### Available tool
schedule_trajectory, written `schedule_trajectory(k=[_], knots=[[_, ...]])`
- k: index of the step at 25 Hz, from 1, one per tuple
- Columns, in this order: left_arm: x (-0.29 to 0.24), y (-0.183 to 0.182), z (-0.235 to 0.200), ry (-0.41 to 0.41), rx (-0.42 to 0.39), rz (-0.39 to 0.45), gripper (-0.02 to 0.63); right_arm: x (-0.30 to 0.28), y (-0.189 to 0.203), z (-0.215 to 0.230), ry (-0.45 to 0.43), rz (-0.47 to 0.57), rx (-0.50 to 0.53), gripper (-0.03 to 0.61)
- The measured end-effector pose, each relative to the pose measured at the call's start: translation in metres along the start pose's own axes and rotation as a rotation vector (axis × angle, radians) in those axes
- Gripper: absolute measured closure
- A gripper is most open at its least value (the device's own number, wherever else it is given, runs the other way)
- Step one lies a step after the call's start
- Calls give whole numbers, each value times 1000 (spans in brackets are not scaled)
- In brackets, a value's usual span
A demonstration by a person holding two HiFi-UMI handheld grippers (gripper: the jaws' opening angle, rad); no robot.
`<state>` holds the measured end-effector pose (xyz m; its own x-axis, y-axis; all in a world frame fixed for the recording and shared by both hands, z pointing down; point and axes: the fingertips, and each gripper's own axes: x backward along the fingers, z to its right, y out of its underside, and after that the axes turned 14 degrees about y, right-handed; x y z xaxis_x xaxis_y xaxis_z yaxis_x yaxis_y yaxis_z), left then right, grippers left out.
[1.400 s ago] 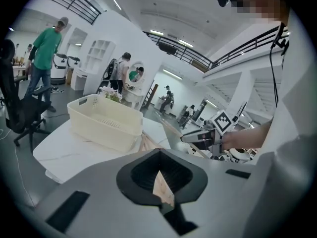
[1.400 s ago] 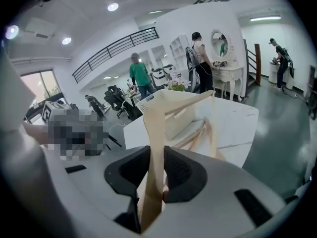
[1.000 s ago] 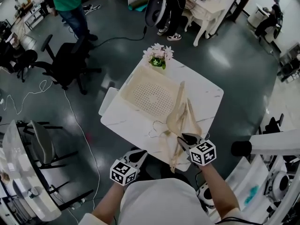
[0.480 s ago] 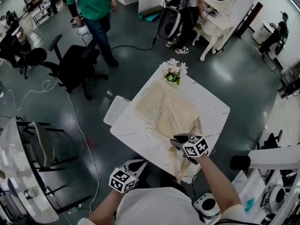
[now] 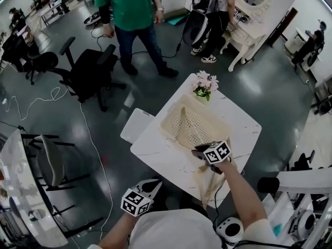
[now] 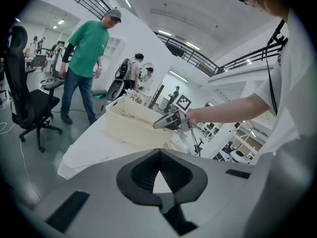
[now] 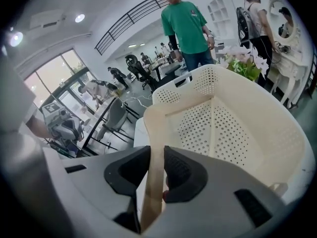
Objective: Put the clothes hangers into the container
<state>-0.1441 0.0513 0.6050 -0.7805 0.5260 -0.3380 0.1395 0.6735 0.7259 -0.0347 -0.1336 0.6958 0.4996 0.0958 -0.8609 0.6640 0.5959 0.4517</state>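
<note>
Right hand-held gripper (image 7: 157, 170): clamped on a cream clothes hanger (image 7: 154, 133), with the perforated basket (image 7: 257, 133) at its 12 o'clock. Left hand-held gripper (image 6: 159, 155): closed, empty. Handling: the hanger probably needs to be lowered flat inside the rim before release.

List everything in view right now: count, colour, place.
white marble-look table: 1, white, centre of head view
cream perforated plastic basket: 1, cream, on the table's far half
held pale wooden clothes hanger: 1, beige, reaching over the basket
loose pale wooden clothes hangers: count unclear, beige, at the table's near edge
pot of pink and white flowers: 1, table's far corner
black office chair: 1, black, left of the table
person in green shirt: 1, standing beyond the table
left gripper: 1, grey, shut, empty, short of the table
right gripper: 1, grey, shut on the held hanger
</note>
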Motion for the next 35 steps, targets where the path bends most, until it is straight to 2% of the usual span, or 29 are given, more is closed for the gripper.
schedule_trajectory(k=[13,19,23,27,35], knots=[[16,5,-15,-35,34,-2,606,-23,-7,14,-64,-27,-30,479],[7,3,-10,-14,22,-11,606,-14,-9,11,-26,-5,10,394],[0,-4,-3,2,3,-11,606,7,-14,8,10,49,38,390],[-5,-9,3,16,-21,-11,606,31,-14,7,85,121,55,391],[-24,-13,21,46,-63,-14,606,80,14,-22,93,280,-46,468]])
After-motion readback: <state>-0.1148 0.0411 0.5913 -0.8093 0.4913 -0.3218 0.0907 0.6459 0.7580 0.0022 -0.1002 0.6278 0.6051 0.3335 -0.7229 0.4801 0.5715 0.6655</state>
